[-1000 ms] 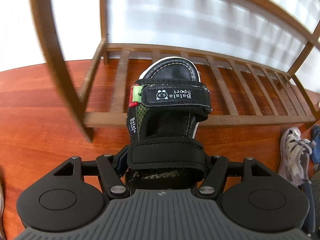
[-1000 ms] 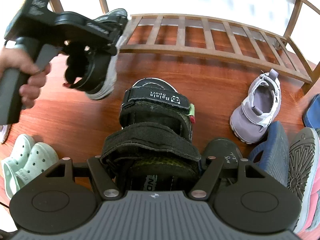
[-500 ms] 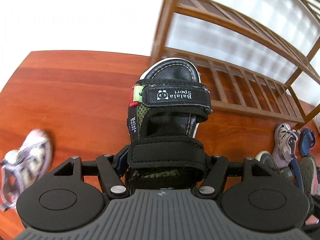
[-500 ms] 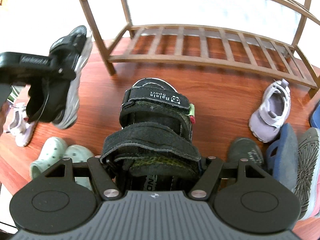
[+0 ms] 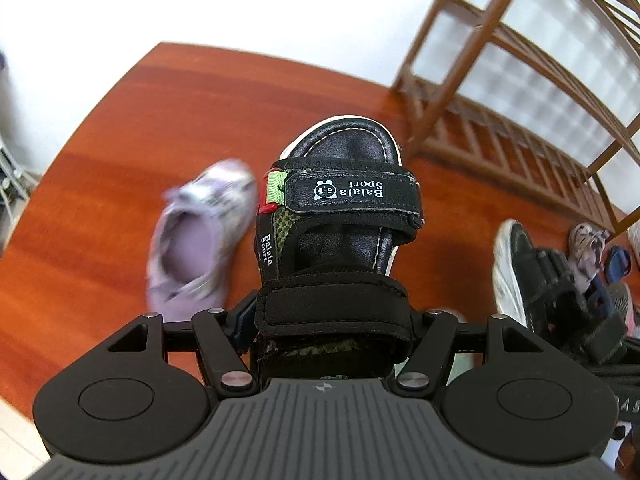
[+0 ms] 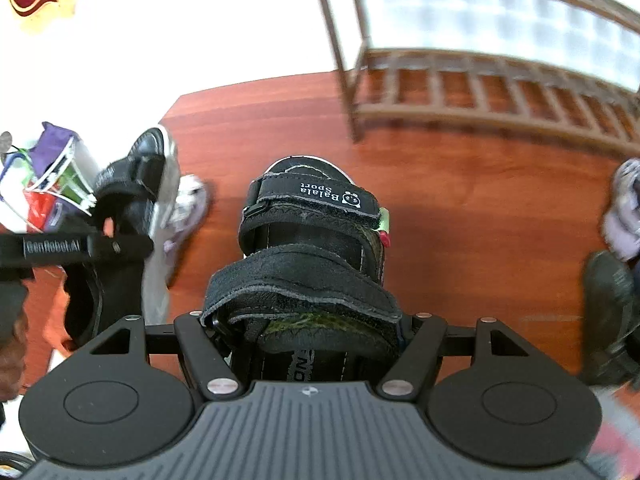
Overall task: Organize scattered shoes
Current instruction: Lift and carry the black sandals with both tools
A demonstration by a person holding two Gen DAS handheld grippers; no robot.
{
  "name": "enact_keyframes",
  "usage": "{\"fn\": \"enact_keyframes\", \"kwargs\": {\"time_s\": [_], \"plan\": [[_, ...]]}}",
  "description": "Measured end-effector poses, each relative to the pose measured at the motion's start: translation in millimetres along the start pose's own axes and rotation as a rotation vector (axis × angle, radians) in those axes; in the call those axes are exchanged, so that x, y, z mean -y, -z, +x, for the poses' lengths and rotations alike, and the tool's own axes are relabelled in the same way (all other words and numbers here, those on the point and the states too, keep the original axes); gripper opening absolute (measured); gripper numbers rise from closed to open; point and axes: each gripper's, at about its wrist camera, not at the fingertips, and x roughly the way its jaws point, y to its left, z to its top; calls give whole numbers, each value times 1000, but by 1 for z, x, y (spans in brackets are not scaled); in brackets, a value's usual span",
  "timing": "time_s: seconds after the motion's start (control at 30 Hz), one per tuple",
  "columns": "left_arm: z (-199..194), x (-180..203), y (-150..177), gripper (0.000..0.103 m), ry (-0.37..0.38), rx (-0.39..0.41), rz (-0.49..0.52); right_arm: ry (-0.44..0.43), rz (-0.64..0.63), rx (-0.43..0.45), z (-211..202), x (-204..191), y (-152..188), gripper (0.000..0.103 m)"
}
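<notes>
bright daylight | white wall blown out | motion blur on background shoes and rack | fisheye bending at edges
</notes>
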Motion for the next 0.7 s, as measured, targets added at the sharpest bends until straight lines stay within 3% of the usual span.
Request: {"fn": "enact_keyframes", "kwargs": {"time_s": [0.4, 0.7], "plan": [[-13, -80, 37, 67, -3, -79, 14, -40, 61, -67, 45, -106, 36, 74], [4, -112, 55, 67, 9, -151, 42, 32, 83, -108, 87, -140, 63, 74]]}}
